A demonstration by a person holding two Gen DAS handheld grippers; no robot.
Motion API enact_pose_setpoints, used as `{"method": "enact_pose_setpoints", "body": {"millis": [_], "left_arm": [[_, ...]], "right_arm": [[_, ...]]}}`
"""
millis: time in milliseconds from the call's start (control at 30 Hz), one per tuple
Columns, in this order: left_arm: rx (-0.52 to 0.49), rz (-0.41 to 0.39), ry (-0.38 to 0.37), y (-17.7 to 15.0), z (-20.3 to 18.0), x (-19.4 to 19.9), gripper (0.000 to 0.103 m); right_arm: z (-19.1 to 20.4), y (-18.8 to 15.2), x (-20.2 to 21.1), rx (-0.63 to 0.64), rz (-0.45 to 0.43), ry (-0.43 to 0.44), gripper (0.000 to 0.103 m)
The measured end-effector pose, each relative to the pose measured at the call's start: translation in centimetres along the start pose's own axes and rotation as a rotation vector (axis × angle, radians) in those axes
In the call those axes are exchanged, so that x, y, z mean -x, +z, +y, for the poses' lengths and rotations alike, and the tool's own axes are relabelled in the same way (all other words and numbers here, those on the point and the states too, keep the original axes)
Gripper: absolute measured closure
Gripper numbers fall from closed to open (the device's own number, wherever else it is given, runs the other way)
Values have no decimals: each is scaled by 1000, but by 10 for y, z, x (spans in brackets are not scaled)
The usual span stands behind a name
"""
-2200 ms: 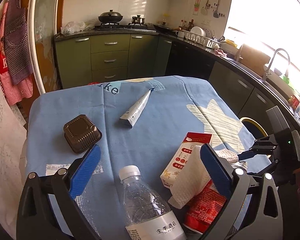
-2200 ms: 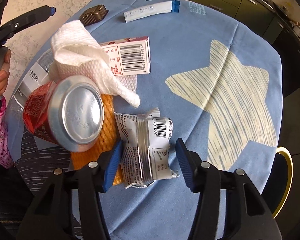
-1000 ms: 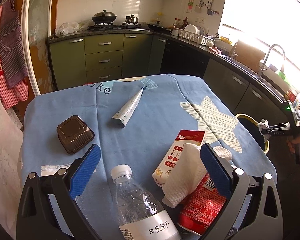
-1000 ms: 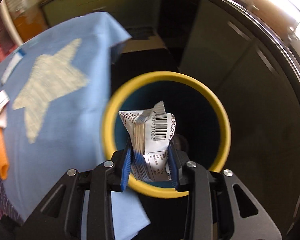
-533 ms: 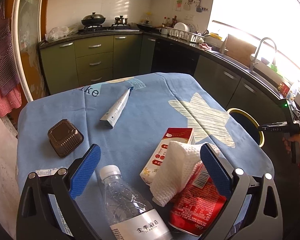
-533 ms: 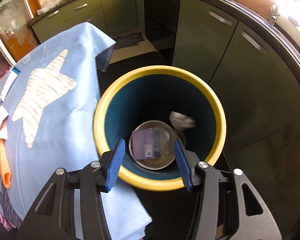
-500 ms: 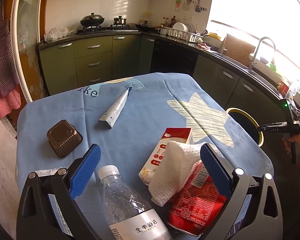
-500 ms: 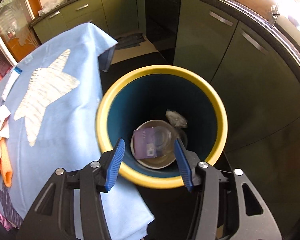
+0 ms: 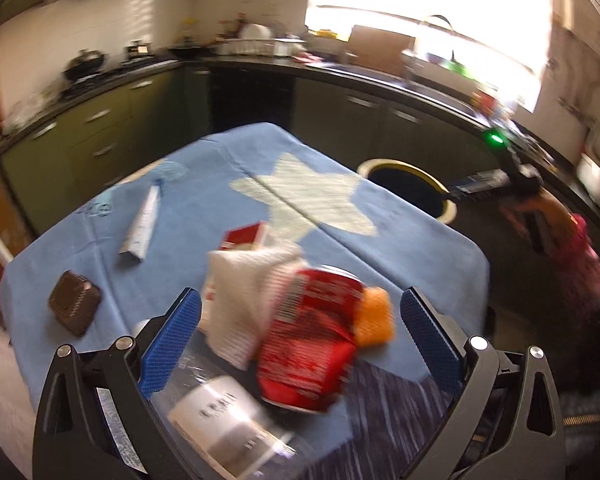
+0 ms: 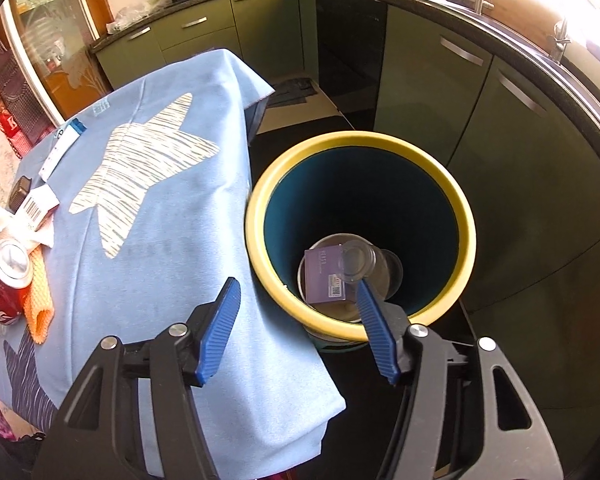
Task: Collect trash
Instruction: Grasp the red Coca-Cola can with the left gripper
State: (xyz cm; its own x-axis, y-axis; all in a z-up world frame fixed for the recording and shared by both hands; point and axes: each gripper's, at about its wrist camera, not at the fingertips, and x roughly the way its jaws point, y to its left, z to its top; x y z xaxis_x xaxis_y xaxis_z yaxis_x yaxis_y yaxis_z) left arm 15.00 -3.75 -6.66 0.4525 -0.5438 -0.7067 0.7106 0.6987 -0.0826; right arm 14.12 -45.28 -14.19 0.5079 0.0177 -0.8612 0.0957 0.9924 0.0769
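Right gripper (image 10: 296,328) empty, jaws opening above the yellow-rimmed bin (image 10: 260,216). Left gripper (image 9: 300,340) spread wide over the red can (image 9: 308,332), tissue (image 9: 244,296) and bottle (image 9: 220,412). Blurry, crowded pile, so could easily knock the can rolling off the table (image 9: 420,240).

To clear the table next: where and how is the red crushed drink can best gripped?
Grip the red crushed drink can across its dented middle, coming from above. It seems to lie tilted, base towards the left gripper, white paper towel against one side, orange foam sleeve against the other.
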Motion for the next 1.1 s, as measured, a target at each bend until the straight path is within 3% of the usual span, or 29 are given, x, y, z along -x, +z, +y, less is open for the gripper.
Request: {"method": "enact_pose_setpoints", "body": {"millis": [167,300,467,833,1100], "left_arm": [[-104,102,-136,3,-26,-6,5],[-147,172,-162,8,-34,-26,5],[-173,265,-120,12,-28,-62,5],[-167,360,-125,9,-17,-94,5],[-157,389,-67,1,-20,-96,19]], "right_arm": [[5,-5,-4,4,6,23,45],[8,-7,-7,8,11,40,45],[10,-10,-7,15,15,52,44],[6,-14,-18,5,34,67,42],[10,-13,-25,15,44,84,41]]}}
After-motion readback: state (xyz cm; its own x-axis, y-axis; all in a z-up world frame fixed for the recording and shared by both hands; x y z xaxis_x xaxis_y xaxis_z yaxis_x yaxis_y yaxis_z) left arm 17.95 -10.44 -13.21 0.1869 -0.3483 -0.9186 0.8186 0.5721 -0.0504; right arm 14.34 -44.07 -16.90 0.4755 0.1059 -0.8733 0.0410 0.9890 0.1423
